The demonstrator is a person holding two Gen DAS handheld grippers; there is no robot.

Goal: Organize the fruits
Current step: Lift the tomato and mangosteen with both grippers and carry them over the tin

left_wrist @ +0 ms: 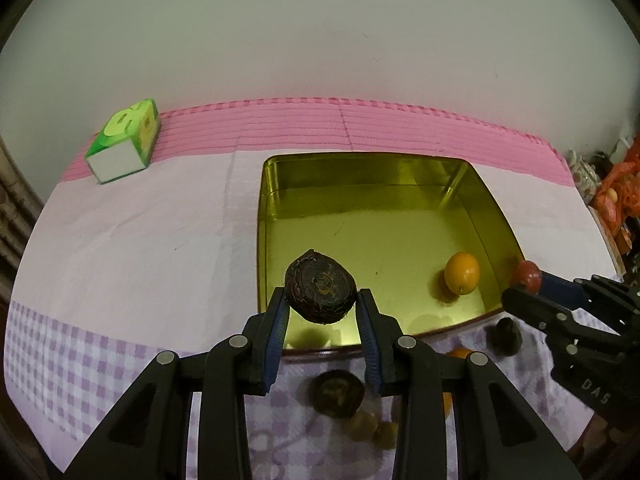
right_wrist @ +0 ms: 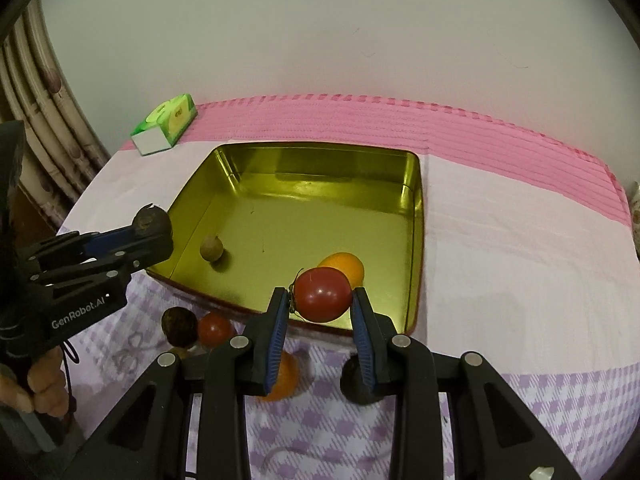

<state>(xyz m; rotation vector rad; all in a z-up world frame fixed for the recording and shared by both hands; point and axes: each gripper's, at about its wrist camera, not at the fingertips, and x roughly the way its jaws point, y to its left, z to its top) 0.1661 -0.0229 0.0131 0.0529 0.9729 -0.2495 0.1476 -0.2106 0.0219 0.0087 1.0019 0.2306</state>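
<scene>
Left claw (left_wrist: 322, 306) clamps a dark fruit (left_wrist: 321, 293), right claw (right_wrist: 322, 302) a tomato (right_wrist: 323, 295) half-hiding an orange (right_wrist: 347, 265)

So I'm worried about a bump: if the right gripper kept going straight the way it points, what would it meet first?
Probably the orange in the gold tin. It sits just beyond the red fruit that the right gripper holds, though depth is hard to judge; it could reach the tin's floor first.

A home: a table under a checked cloth (left_wrist: 80, 340), a curtain (right_wrist: 40, 120) beside it.
</scene>
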